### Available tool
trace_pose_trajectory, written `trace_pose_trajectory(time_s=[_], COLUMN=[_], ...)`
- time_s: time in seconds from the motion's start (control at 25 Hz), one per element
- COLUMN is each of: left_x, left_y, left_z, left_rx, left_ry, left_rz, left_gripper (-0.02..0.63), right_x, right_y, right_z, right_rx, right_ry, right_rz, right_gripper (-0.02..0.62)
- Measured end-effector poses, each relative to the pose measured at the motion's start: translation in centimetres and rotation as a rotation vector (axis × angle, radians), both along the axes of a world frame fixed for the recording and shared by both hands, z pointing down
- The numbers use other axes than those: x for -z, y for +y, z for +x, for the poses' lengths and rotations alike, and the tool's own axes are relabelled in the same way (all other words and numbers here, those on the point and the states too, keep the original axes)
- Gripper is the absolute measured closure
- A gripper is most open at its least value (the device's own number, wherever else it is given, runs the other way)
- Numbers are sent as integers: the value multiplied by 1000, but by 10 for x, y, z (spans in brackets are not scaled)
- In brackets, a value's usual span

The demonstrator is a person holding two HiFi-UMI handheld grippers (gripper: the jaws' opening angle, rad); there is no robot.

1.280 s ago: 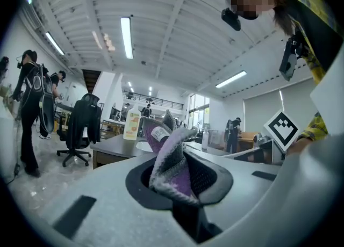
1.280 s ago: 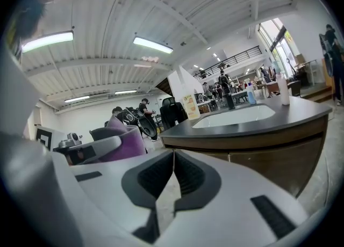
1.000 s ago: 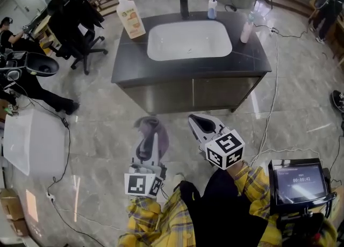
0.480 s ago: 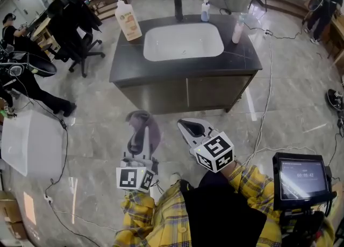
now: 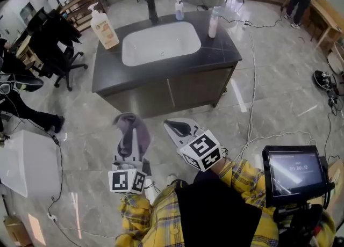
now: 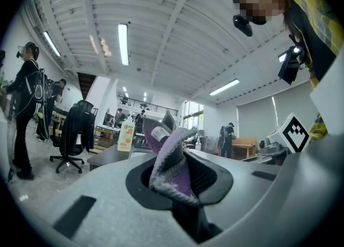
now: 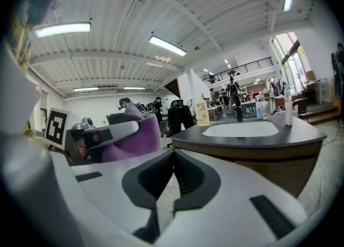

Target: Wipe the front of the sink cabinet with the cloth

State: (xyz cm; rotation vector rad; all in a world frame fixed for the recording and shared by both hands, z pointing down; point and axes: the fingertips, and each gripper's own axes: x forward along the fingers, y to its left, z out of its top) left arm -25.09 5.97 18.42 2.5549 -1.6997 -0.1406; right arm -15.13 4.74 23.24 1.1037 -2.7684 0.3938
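The sink cabinet (image 5: 177, 91) has grey-brown front doors under a dark counter with a white basin (image 5: 153, 43); it stands ahead of me across bare floor. My left gripper (image 5: 129, 128) is shut on a purple and grey cloth (image 5: 133, 129), which bunches up between its jaws (image 6: 172, 157). My right gripper (image 5: 175, 129) is shut with nothing in it, just right of the left one. Both are held low, well short of the cabinet front. The right gripper view shows the cabinet (image 7: 269, 157) at the right and the cloth (image 7: 134, 136) at the left.
A soap pump bottle (image 5: 103, 27), a black tap (image 5: 153, 11), a blue spray bottle (image 5: 179, 7) and a pink bottle (image 5: 213, 23) stand on the counter. Cables (image 5: 251, 101) trail over the floor at right. A black office chair (image 5: 51, 47) and a white tub (image 5: 24, 162) are left.
My view has shifted so the cabinet sits further left and up. Both grippers have drifted a little left and stayed shut, the cloth still in the left one.
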Motion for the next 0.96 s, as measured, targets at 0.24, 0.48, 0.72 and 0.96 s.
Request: trace_pose_trajectory(time_s=[0.24,0.48,0.72,0.96], left_x=[-9,-10,-16,-19], left_y=[-4,-9,-12,-23], left_z=[3,7,15,26], left_rx=[-10,-17,-37,-83], left_ry=[9,27,36,37], left_rz=[-21,-29,-45,-44], left_gripper=[555,555,556,556], right_x=[-3,-4,-5,-6], right_y=[-5,-10,-12,-18], right_z=[4,12,19,24], right_rx=[-14,-29,-44,-63], right_ry=[-4,3,-6,-9], right_rz=[-9,-17,-20,-12], right_gripper=[589,590,591,589])
